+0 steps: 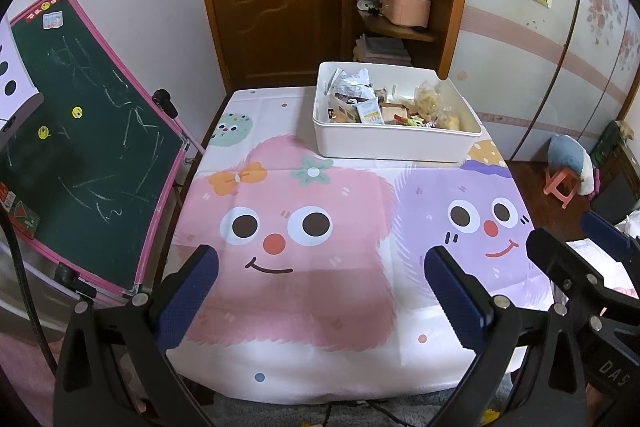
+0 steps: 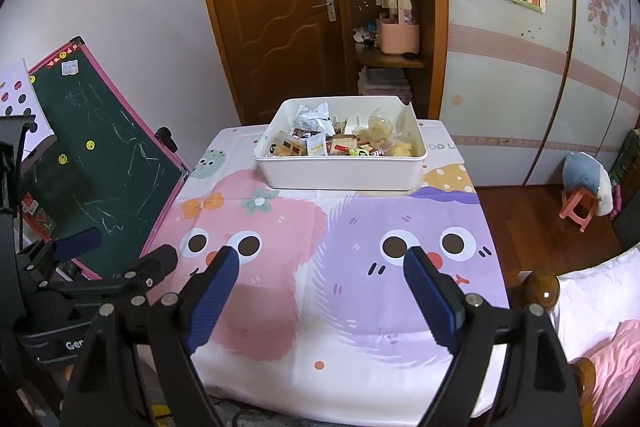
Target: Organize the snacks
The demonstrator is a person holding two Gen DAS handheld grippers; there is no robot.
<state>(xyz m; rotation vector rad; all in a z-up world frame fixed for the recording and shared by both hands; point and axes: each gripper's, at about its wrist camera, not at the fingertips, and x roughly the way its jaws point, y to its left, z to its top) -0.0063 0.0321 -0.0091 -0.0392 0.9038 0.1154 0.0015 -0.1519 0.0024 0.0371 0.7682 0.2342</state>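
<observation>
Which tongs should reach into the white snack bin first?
Right, marginally. The white bin sits nearly centred ahead of the right tongs; from the left tongs it lies off right. Both open, empty.

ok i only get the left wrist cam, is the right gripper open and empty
Observer: Yes. The right gripper is open with nothing between its pads, over the purple monster on the tablecloth.
Operator: anything on its right side i should watch
Observer: A round wooden bedpost knob stands just off the table's near right corner, close to the right finger.
Operator: and any loose snacks right of the bin
Observer: None that I can see. Beside the white bin at its far right corner, the cloth shows only printed letters.
</observation>
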